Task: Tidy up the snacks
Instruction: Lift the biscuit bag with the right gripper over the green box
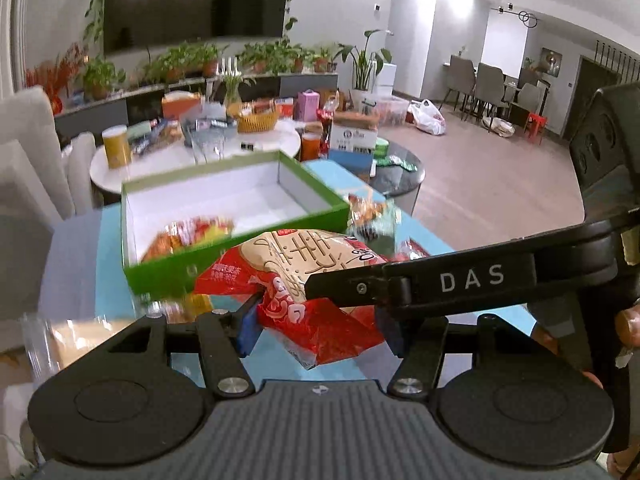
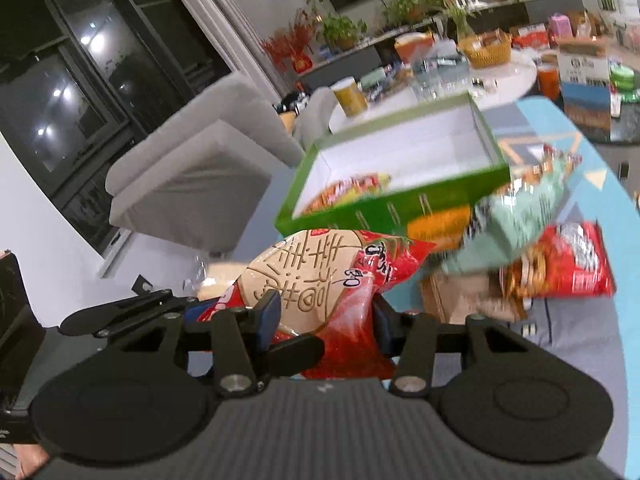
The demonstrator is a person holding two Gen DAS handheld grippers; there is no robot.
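blue table (image 1: 440,236), cluttered living room

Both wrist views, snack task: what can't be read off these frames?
- Packet inside the green box: motion-blurred in both views, near wall hides its lower part.
- Red-and-tan snack bag: both the left gripper and right gripper clamp it; fingers hide its lower end.
- Green-and-white packet beside the box: blurred, print unreadable.
- Items on the white round table: too small.
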